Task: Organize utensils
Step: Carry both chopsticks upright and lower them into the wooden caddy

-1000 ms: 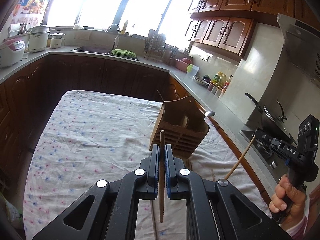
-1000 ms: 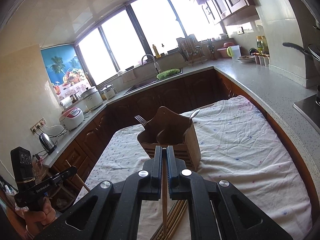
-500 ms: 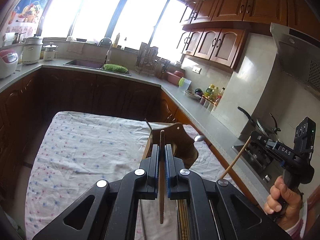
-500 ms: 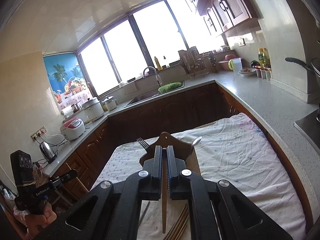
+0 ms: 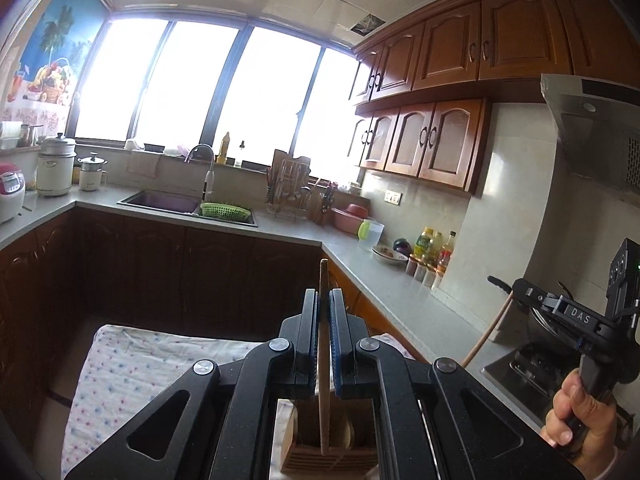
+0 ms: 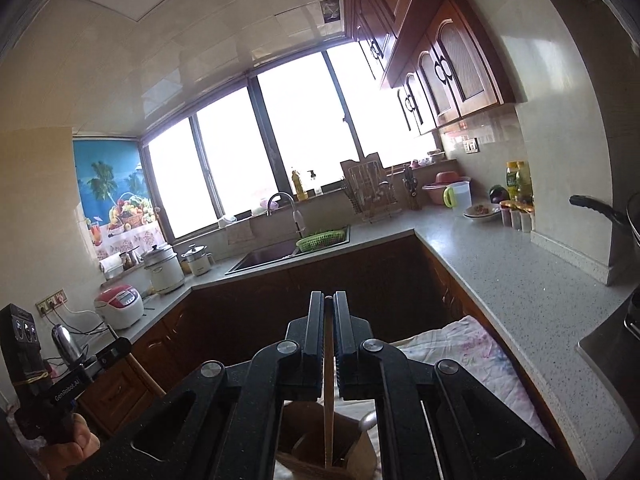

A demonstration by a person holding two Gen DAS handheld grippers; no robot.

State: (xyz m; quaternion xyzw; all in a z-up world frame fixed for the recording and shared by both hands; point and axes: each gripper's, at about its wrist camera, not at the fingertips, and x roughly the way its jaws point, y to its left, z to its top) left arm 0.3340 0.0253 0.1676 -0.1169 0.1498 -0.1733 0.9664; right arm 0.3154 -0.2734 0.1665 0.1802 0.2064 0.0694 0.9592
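My left gripper (image 5: 324,294) is shut on a wooden chopstick (image 5: 323,400) that stands upright between the pads. Its lower end hangs just over the wooden utensil holder (image 5: 332,460) at the bottom edge. My right gripper (image 6: 329,298) is shut on a second chopstick (image 6: 328,420), which points down over the same holder (image 6: 316,452). A spoon (image 6: 367,421) sticks up in the holder. In the left wrist view the right gripper (image 5: 520,286) shows at the right with its chopstick (image 5: 486,332) slanting down. In the right wrist view the left gripper (image 6: 120,348) is at the far left.
The holder stands on a table under a flowered cloth (image 5: 120,364). An L-shaped counter (image 6: 500,280) wraps around it, with a sink (image 5: 160,202), a green basket (image 5: 225,211), a dish rack and bottles. A wok and stove (image 5: 532,356) are at the right.
Both grippers have risen and tipped upward, each keeping its chopstick. The holder and table have slid to the bottom of both views, and more window and ceiling shows.
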